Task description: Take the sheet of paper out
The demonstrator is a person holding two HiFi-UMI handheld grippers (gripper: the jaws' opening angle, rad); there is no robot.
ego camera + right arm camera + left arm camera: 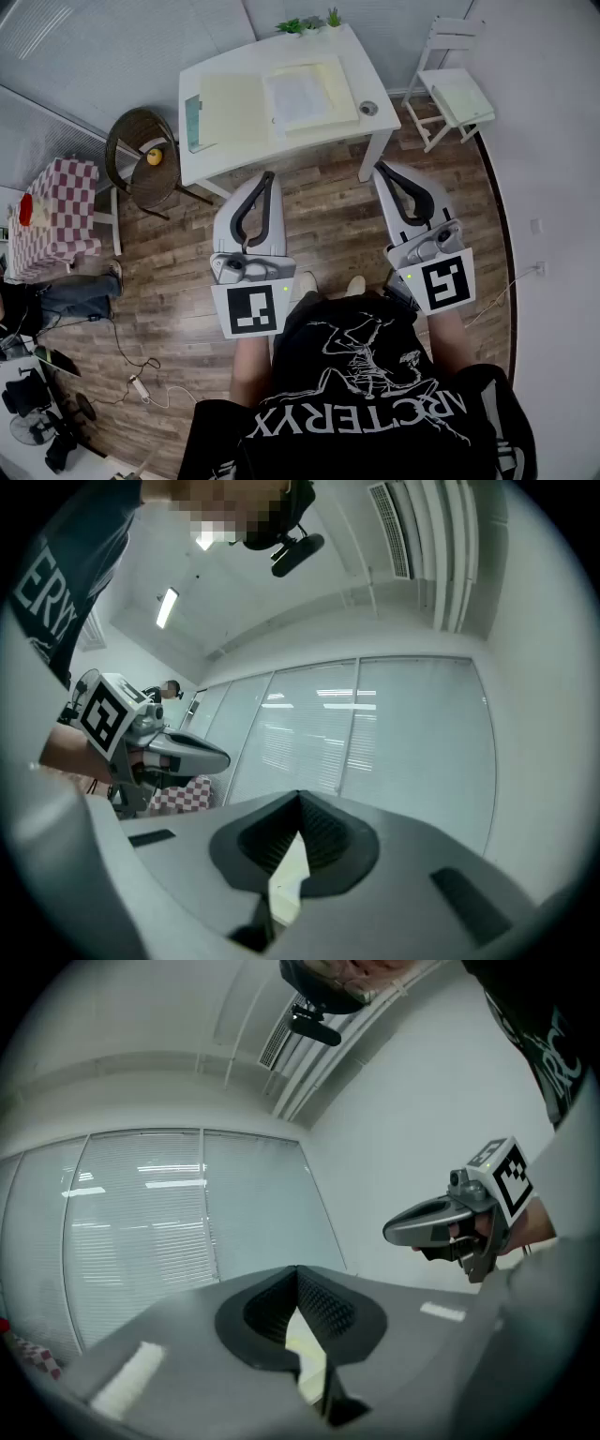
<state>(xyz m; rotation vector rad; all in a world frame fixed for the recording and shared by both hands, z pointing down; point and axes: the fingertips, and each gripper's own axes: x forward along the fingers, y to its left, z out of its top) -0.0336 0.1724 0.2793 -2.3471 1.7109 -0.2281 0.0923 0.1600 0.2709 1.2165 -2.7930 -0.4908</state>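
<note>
Evidently the left tongs (269, 178) and right tongs (381, 171) are only poised for the approach: both are pressed together, empty and held level, well short of the surface (225, 58), where the paper (298, 97) lies on a yellow folder (336, 79).

White table (217, 67), pale yellow sheet (234, 108), red-and-white checked cloth (61, 211)

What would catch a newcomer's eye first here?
The left gripper and right gripper, held level side by side mid-frame, both shut and empty. Beyond them stands a white table with papers spread on it; a checkered table sits far left.
</note>
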